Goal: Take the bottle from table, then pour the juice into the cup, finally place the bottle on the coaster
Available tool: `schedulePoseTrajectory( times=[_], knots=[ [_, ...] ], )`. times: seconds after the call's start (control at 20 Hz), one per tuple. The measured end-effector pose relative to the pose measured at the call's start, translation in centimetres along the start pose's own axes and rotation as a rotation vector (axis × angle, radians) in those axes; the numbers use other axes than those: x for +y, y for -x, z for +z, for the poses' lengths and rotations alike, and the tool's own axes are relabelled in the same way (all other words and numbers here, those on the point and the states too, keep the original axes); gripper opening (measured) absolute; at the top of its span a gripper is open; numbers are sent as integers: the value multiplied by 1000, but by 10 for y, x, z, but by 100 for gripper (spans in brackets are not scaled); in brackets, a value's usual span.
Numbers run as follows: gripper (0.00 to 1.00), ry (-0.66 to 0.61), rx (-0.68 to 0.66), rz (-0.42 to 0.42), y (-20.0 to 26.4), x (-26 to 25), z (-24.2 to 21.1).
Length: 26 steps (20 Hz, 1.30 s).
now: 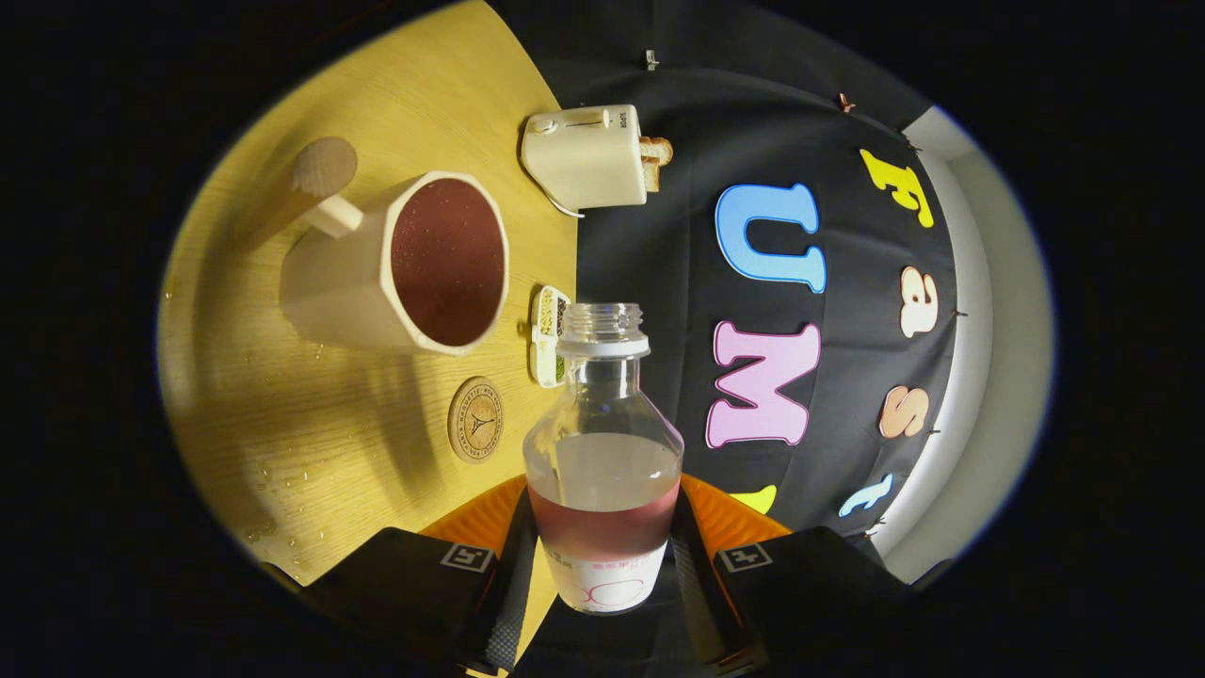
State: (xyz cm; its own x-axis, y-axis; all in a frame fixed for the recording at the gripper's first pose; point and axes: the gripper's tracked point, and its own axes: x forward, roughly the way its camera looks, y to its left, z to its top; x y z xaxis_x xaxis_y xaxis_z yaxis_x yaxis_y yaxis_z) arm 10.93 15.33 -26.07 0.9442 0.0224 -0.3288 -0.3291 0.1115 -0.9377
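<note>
While the hand-held gripper (602, 556) grasps the uncapped juice bottle (603, 452) between both fingers, the filled cup (405, 268) sits on the tabletop (282, 443) at ten o'clock. Nearer, the round coaster (475, 419) lies bare at eleven o'clock of the bottle.

No lettering reads clearly on the bottle (602, 443) (clamped between the gripper's (602, 574) fingers) or coaster (475, 419).

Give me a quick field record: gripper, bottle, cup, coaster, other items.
gripper: shut on the bottle
bottle: uncapped, some red juice left, between the fingers
cup: holds red juice, on the wooden table
coaster: bare, between cup and gripper
other: toaster with bread, beyond the cup
</note>
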Motion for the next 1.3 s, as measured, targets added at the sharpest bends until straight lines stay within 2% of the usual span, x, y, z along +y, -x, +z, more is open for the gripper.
schedulePoseTrajectory(
  times=[1.3],
  knots=[
    [71, 178, -55, -16, -11, 0, 3]
  ],
)
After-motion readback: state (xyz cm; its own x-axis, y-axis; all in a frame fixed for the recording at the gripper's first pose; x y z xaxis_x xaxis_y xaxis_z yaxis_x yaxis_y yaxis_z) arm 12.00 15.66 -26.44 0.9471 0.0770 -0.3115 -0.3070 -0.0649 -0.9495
